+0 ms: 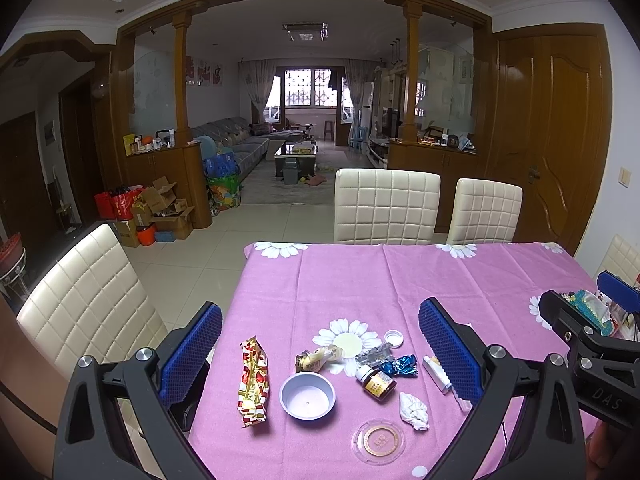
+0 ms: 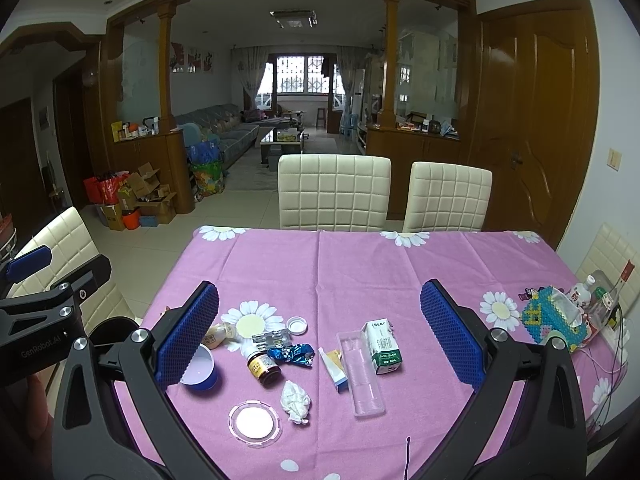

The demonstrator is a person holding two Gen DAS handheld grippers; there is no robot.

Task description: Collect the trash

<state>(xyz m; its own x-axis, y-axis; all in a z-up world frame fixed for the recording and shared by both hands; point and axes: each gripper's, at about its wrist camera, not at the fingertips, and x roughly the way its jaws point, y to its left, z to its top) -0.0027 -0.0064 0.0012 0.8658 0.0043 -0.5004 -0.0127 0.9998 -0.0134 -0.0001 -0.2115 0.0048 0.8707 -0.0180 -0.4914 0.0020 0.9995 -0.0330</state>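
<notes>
You're hovering both over desk, left hand-held gripper and right hand-held gripper spread wide, grasping nothing. Collecting not started; next, dropping onto crumpled tissue.

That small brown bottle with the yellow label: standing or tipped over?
Tipped over. The brown bottle lies on its side on the pink tablecloth, white cap pointing away from the cameras, beside the blue foil wrapper.

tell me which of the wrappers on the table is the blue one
The crumpled foil wrapper just beside the small brown bottle. It is shiny blue; the long wrapper near the table's left edge is red and gold.
</notes>
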